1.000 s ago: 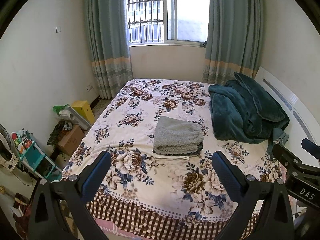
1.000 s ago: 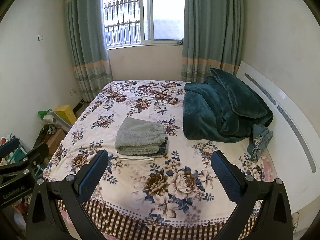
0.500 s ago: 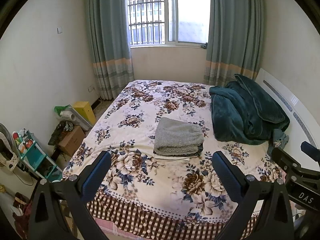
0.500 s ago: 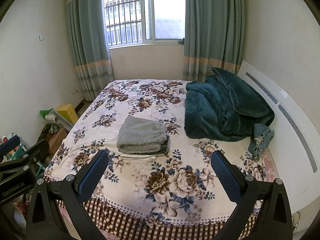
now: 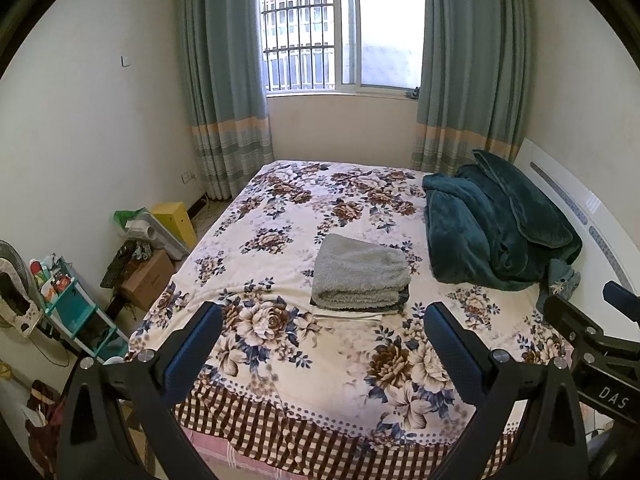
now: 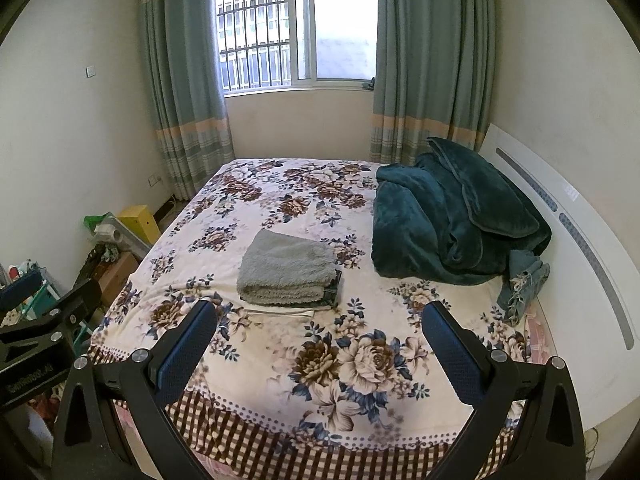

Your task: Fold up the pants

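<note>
A grey fleecy pair of pants (image 5: 360, 272) lies folded in a neat stack on the flowered bedspread (image 5: 288, 208), on top of darker folded clothes; it also shows in the right wrist view (image 6: 286, 270). My left gripper (image 5: 324, 328) is open and empty, held above the near edge of the bed, well short of the stack. My right gripper (image 6: 320, 324) is open and empty too, at the same distance. The right gripper's body shows at the right edge of the left wrist view (image 5: 592, 344).
A crumpled teal blanket (image 6: 452, 216) lies by the white headboard (image 6: 576, 232), with a blue denim garment (image 6: 520, 280) beside it. Boxes and a yellow case (image 5: 172, 220) and a teal shelf (image 5: 76, 316) crowd the floor at the left. Window and curtains stand behind.
Both grippers have drawn back a little from the bed and risen slightly. The folded stack has not moved.
</note>
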`<state>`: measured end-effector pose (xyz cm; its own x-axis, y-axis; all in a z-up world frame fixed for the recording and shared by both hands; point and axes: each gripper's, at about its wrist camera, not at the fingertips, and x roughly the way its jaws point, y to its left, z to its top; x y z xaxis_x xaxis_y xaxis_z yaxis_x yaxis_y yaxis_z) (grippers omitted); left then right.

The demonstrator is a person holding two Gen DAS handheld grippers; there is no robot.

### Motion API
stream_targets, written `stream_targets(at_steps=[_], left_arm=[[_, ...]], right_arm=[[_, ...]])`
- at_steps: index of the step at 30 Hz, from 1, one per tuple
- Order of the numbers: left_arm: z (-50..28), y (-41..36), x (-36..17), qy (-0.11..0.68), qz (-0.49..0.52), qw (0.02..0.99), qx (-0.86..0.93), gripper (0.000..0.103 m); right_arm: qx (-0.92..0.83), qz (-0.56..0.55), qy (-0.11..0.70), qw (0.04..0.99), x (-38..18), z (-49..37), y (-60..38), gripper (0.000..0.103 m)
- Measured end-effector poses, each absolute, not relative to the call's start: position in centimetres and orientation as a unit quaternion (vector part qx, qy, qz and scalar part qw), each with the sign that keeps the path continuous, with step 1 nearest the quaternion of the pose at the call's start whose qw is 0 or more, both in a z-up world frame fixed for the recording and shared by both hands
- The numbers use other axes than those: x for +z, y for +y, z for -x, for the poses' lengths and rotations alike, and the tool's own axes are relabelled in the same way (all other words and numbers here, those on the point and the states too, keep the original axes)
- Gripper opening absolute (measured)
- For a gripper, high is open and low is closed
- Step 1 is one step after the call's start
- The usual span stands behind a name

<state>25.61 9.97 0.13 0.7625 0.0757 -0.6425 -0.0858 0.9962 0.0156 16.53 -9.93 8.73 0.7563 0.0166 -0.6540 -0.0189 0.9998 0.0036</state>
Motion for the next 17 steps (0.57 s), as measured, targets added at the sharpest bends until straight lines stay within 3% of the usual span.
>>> stream_targets(at_steps=[17], left_arm=[[-23.6, 9.4, 0.5, 0.331, 0.013, 0.942, 0.051, 0.103]], right_arm=[[0.010, 0.001, 0.348, 0.937, 8.5, -16.2, -9.8, 0.103]])
